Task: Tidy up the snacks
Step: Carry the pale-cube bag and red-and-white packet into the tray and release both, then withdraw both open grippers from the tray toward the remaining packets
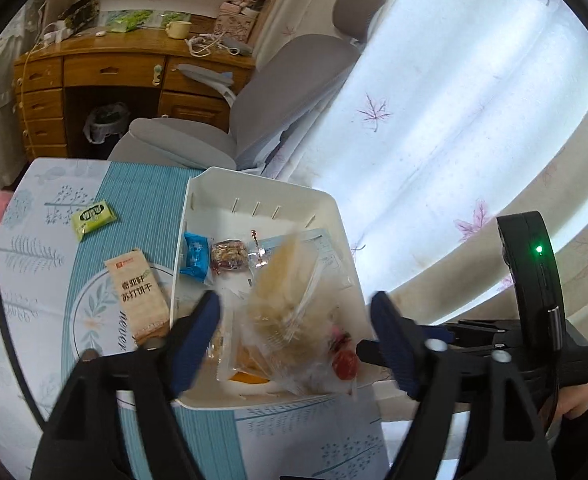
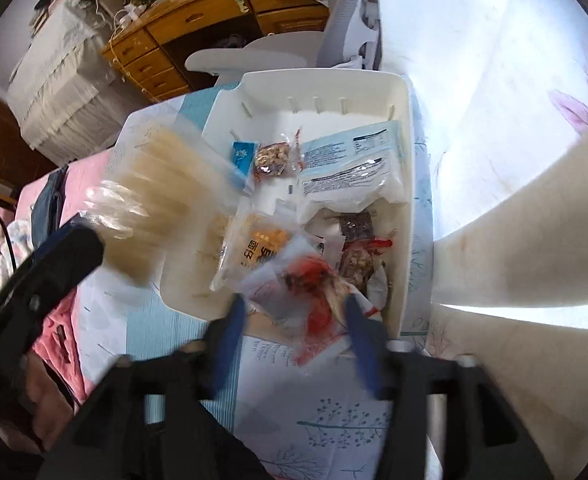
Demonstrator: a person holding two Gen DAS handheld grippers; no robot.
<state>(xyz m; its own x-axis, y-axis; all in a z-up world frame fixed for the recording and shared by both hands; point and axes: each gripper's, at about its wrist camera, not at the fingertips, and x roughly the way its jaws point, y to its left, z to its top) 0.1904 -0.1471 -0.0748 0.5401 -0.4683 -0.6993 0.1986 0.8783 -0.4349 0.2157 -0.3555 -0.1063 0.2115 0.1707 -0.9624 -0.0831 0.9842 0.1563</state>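
Left hand-held gripper [image 1: 294, 328] & right hand-held gripper [image 2: 294, 328] both spread, pinching nothing; falling clear wafer pack [image 1: 289, 280] may miss the white bin [image 1: 261, 188] w/ nothing guiding it.

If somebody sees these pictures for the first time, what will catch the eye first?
First, the white bin on the tablecloth, crowded with wrapped snacks. Next, two blurred packets above it: a clear pack of pale wafers between the open left claw fingers, and a red-printed packet between the open right claw fingers.
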